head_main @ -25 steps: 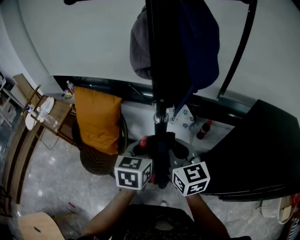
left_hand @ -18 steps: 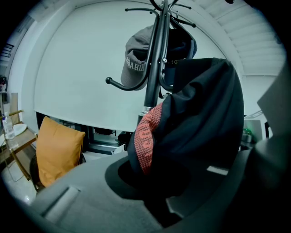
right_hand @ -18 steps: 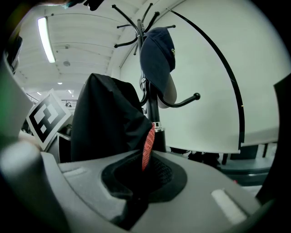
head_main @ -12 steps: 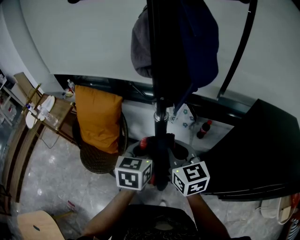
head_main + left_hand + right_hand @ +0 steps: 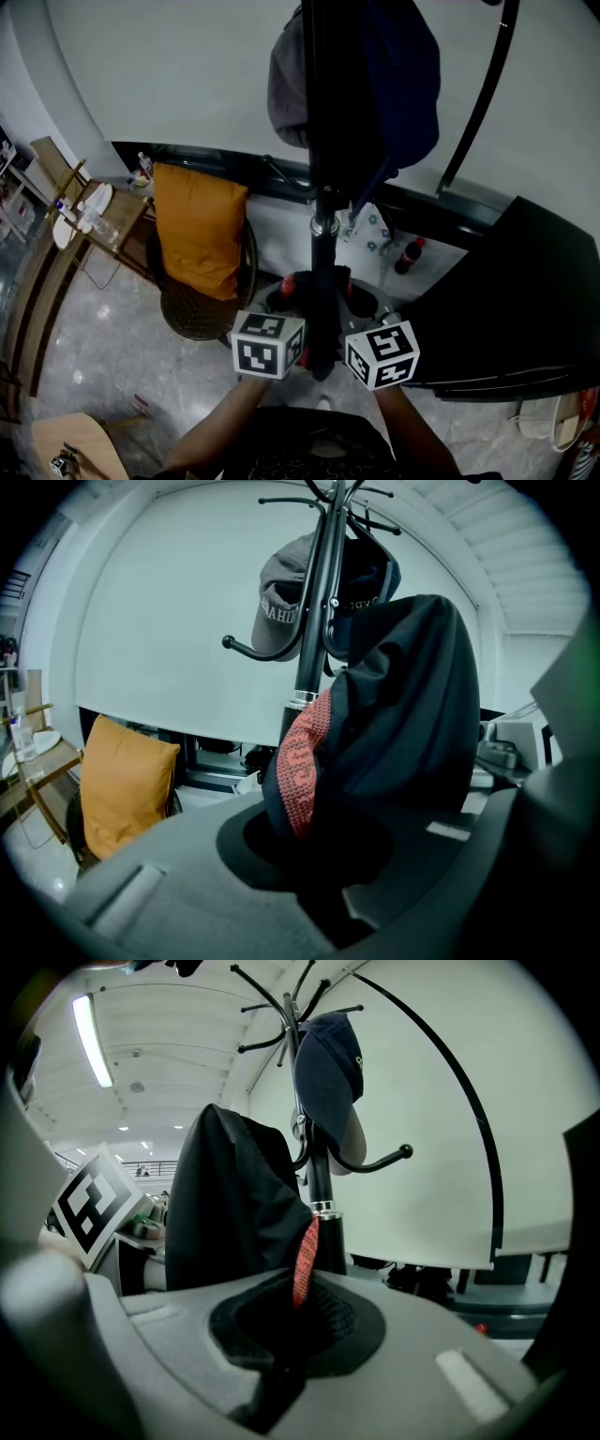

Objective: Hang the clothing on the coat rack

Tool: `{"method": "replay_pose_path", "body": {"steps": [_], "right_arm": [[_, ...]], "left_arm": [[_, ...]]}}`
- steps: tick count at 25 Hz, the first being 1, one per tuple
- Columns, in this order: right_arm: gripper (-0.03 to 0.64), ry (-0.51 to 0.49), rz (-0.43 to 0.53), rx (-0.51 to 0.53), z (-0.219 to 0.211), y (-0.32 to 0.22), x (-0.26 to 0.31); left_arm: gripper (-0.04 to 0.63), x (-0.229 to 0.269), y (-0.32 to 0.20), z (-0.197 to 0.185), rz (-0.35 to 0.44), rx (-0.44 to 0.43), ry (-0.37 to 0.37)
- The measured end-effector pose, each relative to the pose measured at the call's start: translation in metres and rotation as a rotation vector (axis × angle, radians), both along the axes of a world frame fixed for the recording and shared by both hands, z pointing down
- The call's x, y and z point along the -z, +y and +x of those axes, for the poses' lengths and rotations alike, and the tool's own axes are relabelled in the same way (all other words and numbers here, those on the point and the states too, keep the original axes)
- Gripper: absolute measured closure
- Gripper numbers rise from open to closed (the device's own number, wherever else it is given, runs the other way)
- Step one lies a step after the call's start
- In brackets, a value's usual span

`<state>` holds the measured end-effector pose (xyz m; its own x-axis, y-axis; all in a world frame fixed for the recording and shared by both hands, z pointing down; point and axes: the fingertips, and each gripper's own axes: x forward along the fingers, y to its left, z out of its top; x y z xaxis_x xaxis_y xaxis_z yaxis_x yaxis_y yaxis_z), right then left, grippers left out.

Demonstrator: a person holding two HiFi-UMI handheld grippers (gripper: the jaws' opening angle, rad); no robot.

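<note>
Your left tool (image 5: pixel 314 850) is clamped on the dark garment (image 5: pixel 403 724), with its red knit trim (image 5: pixel 300 771) running down between the jaws. Your right tool (image 5: pixel 286 1330) is closed on the same garment from the other side. You hold it bunched between the two tools, low and right in front of the coat rack (image 5: pixel 309 639) pole, on no hook yet.

This reads as the lift step. Next you'll likely need to raise the garment and drop a fold over a free hook. The grey cap (image 5: pixel 281 607) and navy cap (image 5: pixel 328 1072) take upper hooks, while the lower hook (image 5: pixel 403 1152) under the navy cap looks bare.

Mind the curved black rod (image 5: pixel 495 1204) on your right, the dark surface (image 5: pixel 525 309) edge beside it, and the orange cushion (image 5: pixel 197 234) on your left.
</note>
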<state>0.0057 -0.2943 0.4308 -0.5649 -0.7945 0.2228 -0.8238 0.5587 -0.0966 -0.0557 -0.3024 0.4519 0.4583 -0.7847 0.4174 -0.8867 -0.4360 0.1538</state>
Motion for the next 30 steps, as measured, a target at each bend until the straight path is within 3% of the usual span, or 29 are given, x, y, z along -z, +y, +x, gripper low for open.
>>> {"method": "replay_pose_path", "body": {"steps": [30], "right_arm": [[0.597,0.056,-0.024,0.058,0.0,0.024,-0.012]], "left_arm": [[0.572,-0.008,0.027,-0.004,-0.019,0.061,-0.025]]}}
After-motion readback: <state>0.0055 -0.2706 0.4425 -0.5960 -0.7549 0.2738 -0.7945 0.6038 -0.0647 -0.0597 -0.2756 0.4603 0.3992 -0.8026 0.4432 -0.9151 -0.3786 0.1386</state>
